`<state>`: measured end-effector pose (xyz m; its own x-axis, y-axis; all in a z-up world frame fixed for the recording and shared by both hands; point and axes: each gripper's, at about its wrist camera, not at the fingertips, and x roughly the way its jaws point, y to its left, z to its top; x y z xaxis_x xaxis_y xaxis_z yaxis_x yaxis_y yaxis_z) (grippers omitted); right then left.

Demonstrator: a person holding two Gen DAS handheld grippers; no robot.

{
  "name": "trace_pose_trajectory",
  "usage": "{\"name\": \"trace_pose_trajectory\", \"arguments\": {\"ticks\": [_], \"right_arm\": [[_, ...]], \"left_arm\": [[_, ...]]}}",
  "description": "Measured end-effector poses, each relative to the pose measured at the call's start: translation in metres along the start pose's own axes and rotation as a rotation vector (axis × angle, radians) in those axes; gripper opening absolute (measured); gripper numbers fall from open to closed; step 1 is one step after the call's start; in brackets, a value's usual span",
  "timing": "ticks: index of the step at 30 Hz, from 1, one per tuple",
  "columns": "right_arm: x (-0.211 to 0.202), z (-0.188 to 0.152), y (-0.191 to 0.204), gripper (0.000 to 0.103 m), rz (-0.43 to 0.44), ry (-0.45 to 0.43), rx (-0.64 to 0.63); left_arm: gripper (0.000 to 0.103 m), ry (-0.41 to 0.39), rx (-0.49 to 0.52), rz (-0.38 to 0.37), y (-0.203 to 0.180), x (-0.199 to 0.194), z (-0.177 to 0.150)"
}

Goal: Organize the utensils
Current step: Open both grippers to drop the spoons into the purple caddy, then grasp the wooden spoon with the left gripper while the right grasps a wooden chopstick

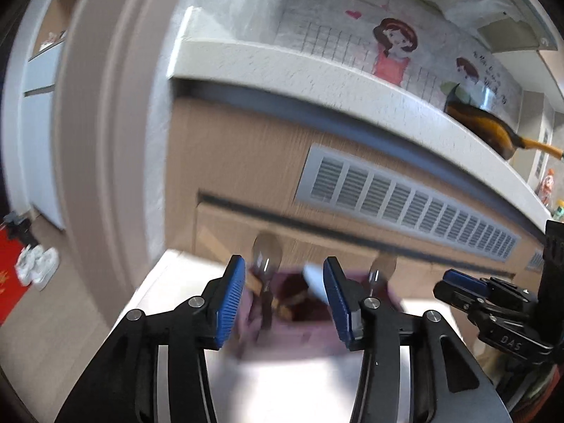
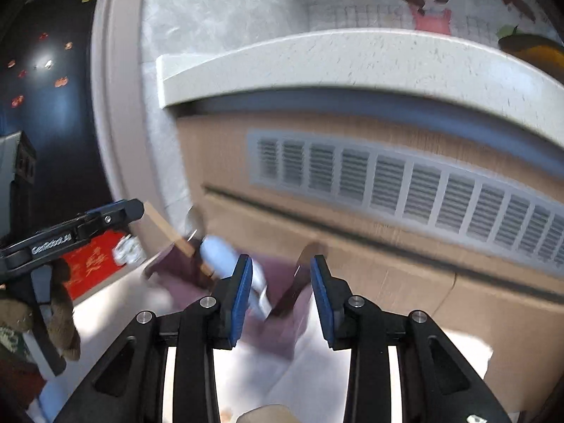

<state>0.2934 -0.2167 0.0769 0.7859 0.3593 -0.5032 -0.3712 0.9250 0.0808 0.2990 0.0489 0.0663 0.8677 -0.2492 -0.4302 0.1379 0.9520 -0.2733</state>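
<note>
A dark purple utensil holder [image 1: 299, 303] stands on a white table [image 1: 299, 380], blurred by motion. Two metal spoons [image 1: 267, 252] stick up from it, with wooden sticks and a pale blue-handled utensil [image 2: 220, 252]. My left gripper [image 1: 283, 299] is open, its blue pads either side of the holder, short of it. My right gripper [image 2: 282, 292] is open, just in front of the holder [image 2: 271, 320], with a spoon [image 2: 310, 250] between its tips. Each gripper shows in the other's view: the right one [image 1: 465, 282] and the left one [image 2: 116, 211].
A wooden cabinet front with a grey vent grille [image 1: 405, 201] stands behind the table under a white countertop [image 1: 317, 74]. An orange-brown pan [image 1: 493, 123] sits on the counter. White shoes [image 1: 37, 264] and a red mat lie on the floor at left.
</note>
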Motion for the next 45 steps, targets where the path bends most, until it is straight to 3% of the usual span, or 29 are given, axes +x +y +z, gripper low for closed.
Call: {"name": "trace_pose_trajectory", "arguments": {"ticks": [3, 7, 12, 16, 24, 31, 35, 40, 45], "right_arm": [[-0.002, -0.031, 0.011, 0.033, 0.045, 0.116, -0.025], [-0.004, -0.082, 0.032, 0.033, 0.101, 0.26, -0.079], [-0.017, -0.127, 0.049, 0.033, 0.195, 0.332, -0.096], [-0.021, -0.149, 0.053, 0.033, 0.2, 0.36, -0.087], [-0.012, -0.158, 0.033, 0.033, 0.119, 0.471, 0.024], [-0.014, -0.161, 0.029, 0.033, 0.174, 0.51, 0.086], [0.003, -0.151, 0.057, 0.034, 0.207, 0.497, 0.025], [0.026, -0.142, 0.094, 0.035, 0.163, 0.465, -0.128], [0.043, -0.132, 0.11, 0.033, 0.143, 0.452, -0.216]], "left_arm": [[0.056, 0.088, 0.0, 0.029, 0.004, -0.011, -0.036], [0.057, 0.238, -0.018, 0.051, 0.015, -0.016, -0.088], [0.057, 0.36, -0.038, 0.045, 0.02, -0.03, -0.125], [0.057, 0.433, 0.069, -0.022, -0.002, -0.039, -0.139], [0.057, 0.493, 0.185, -0.084, -0.041, -0.036, -0.154], [0.057, 0.485, 0.168, -0.016, -0.03, -0.027, -0.15], [0.057, 0.462, 0.121, 0.031, -0.009, -0.03, -0.142], [0.057, 0.433, 0.038, 0.098, 0.027, -0.039, -0.135], [0.057, 0.44, -0.02, 0.114, 0.048, -0.04, -0.138]]}}
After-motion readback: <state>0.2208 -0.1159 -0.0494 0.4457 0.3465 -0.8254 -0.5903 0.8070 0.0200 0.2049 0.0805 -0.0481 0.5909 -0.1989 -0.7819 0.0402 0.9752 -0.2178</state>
